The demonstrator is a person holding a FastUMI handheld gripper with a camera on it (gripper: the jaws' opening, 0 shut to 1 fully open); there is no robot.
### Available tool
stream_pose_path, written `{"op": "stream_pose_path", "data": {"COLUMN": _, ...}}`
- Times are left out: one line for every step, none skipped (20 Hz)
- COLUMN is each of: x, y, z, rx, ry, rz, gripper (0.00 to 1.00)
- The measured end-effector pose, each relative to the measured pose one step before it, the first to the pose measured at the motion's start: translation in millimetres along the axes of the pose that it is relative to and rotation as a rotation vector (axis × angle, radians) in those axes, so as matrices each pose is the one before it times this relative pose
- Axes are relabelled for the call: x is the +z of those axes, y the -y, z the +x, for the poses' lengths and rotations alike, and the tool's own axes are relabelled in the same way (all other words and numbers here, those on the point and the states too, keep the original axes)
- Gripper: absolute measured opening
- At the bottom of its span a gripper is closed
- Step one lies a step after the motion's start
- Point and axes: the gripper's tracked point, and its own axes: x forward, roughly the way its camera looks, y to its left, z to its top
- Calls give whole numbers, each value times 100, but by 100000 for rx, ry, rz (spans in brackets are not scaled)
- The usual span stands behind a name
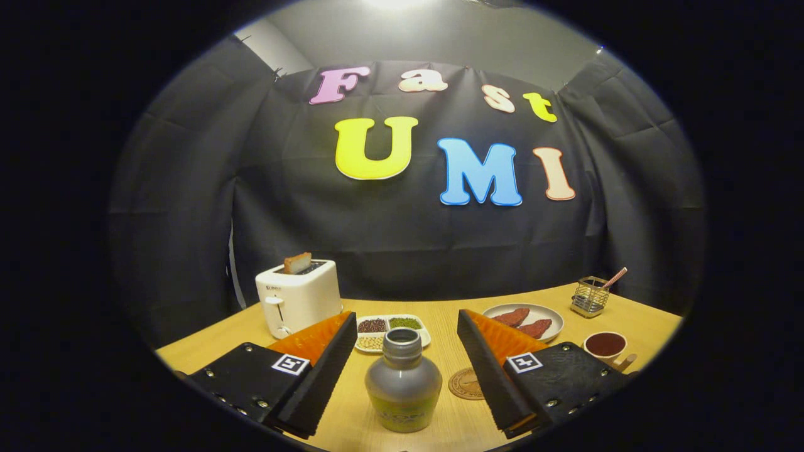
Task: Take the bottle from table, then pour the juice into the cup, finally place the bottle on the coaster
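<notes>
A small uncapped bottle [403,383] with a grey neck and yellow-green juice stands upright on the wooden table [440,427], between my two fingers. My gripper [405,336] is open, both fingers well apart from the bottle's sides. A round brown coaster [465,383] lies flat just right of the bottle, partly hidden by the right finger [487,370]. A white cup [605,344] holding dark red liquid sits beyond the right finger, to the right.
A white toaster [298,298] with a slice of bread stands at the back left. A divided dish of beans [391,329] lies behind the bottle. A plate with red pieces [524,321] and a wire basket with a straw [590,296] sit at the back right.
</notes>
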Motion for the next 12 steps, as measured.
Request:
{"op": "stream_pose_path", "data": {"x": -961, "y": -107, "z": 231, "rx": -71, "ry": -132, "rz": 781, "gripper": 98}}
{"op": "stream_pose_path", "data": {"x": -629, "y": -90, "z": 243, "rx": 413, "ry": 169, "rz": 795, "gripper": 99}}
{"op": "stream_pose_path", "data": {"x": -683, "y": -205, "z": 312, "rx": 531, "ry": -89, "rz": -38, "gripper": 99}}
{"op": "stream_pose_path", "data": {"x": -705, "y": -66, "z": 310, "rx": 375, "ry": -376, "rz": -575, "gripper": 98}}
{"op": "stream_pose_path", "data": {"x": -1004, "y": 78, "z": 376, "rx": 24, "ry": -1264, "rz": -233, "gripper": 98}}
{"op": "stream_pose_path", "data": {"x": -635, "y": -20, "z": 440, "rx": 200, "ry": -791, "rz": 64, "gripper": 99}}
{"op": "stream_pose_path", "data": {"x": -429, "y": 104, "z": 263, "rx": -224, "ry": -190, "rz": 61, "gripper": 98}}
{"op": "stream_pose_path", "data": {"x": -346, "y": 86, "z": 294, "rx": 7, "ry": -400, "rz": 88, "gripper": 99}}
{"op": "stream_pose_path", "data": {"x": -391, "y": 25, "z": 298, "rx": -279, "ry": -492, "rz": -151, "gripper": 97}}
{"op": "stream_pose_path", "data": {"x": -227, "y": 138, "z": 114, "rx": -369, "ry": -323, "rz": -315, "gripper": 96}}
{"op": "stream_pose_path", "data": {"x": -360, "y": -48, "z": 258, "rx": 723, "ry": -374, "rz": 203, "gripper": 95}}
{"op": "stream_pose_path", "data": {"x": 168, "y": -199, "z": 164, "rx": 591, "ry": 513, "rz": -159, "gripper": 87}}
